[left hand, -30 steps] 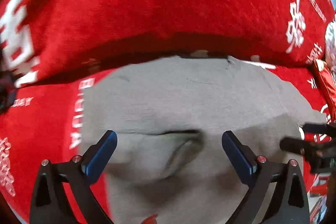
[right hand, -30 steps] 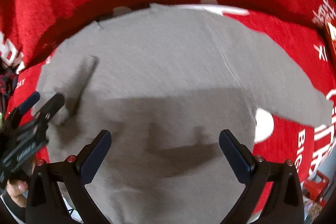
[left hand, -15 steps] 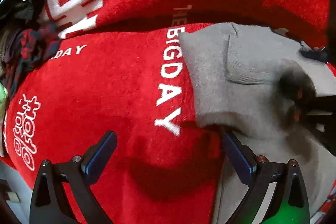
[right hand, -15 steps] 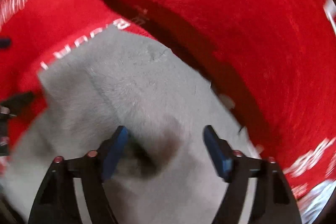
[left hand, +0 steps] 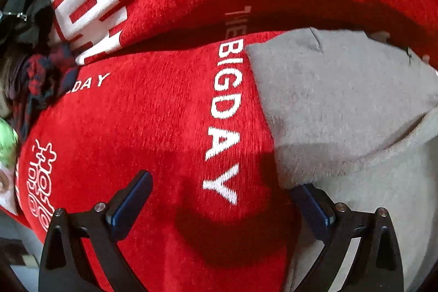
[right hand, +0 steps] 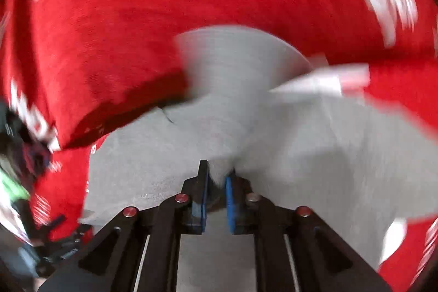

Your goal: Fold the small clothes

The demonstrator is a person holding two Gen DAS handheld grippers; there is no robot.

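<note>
- The grey garment [left hand: 342, 100] lies spread on a red plush cover [left hand: 164, 114] printed with white lettering, which serves as a soft, flat folding surface; one layer of grey already overlaps another at the right of the left wrist view, so a fold seems to be under way.
- The right gripper [right hand: 216, 177] has just been closing, and its blue pads now pinch a raised tuft of the grey garment [right hand: 301, 155] between them. The hold looks meant to lift or drag that part across for the next fold. This view is smeared with blur, so which part of the garment is pinched cannot be told.
- The left gripper [left hand: 219, 199] hangs with its jaws wide apart and nothing between them. Its right-hand finger [left hand: 312, 204] sits at the garment's left edge and the other is over bare red cover, probably poised to take that edge.
- A dark jumble of fabric [left hand: 41, 78] sits at the far left, away from the work.
</note>
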